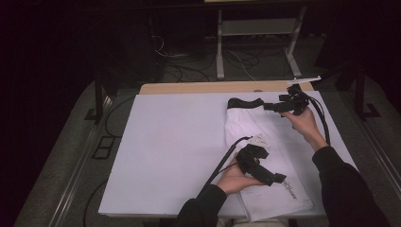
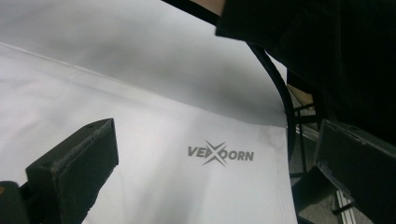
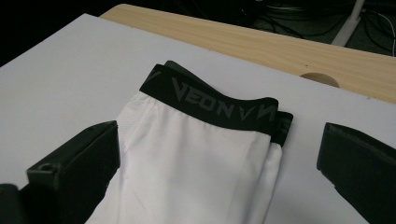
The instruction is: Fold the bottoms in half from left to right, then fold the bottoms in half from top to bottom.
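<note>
Both jaws wide and empty now, the left hand-held gripper over the printed hem and the right hand-held gripper beside the black waistband, so the folded white leggings on the surface could spring unfolded, or snag on a departing jaw.

Dim lab or workshop, white board over a wooden table, loose cables across the grey floor, metal stand legs behind
</note>
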